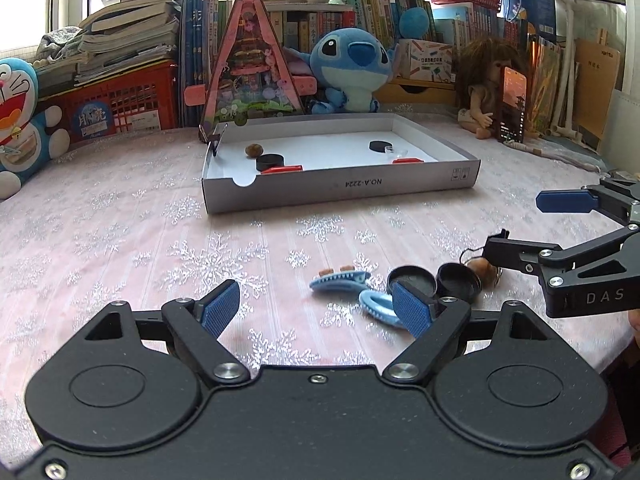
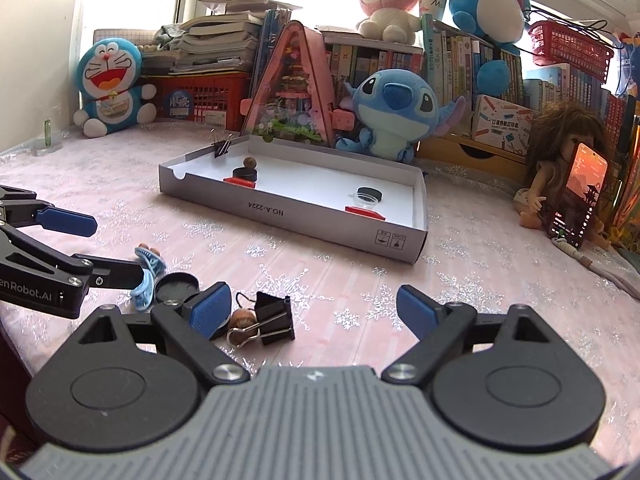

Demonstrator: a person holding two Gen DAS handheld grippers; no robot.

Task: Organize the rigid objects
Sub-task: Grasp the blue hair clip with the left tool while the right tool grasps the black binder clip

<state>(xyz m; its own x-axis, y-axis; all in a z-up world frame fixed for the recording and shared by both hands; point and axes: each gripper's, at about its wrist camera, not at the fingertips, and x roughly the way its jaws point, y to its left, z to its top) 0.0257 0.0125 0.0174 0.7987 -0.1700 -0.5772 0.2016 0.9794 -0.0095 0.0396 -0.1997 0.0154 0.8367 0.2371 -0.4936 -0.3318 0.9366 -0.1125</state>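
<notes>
**Open grippers over the clutter**

Both the left gripper and the right gripper are spread wide, holding nothing. A binder clip lies on the cloth just right of the right gripper's left finger, touching a walnut, its wire handles pointing near-left. Two blue hair clips lie beside the left gripper's right finger, long axes running left-right. The tray sits farther off.

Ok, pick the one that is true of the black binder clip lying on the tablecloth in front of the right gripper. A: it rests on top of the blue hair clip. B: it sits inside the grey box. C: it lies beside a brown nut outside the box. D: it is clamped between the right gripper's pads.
C: the black binder clip lies on the tablecloth against the brown nut, well short of the grey box, and the right gripper is open and empty.
</notes>
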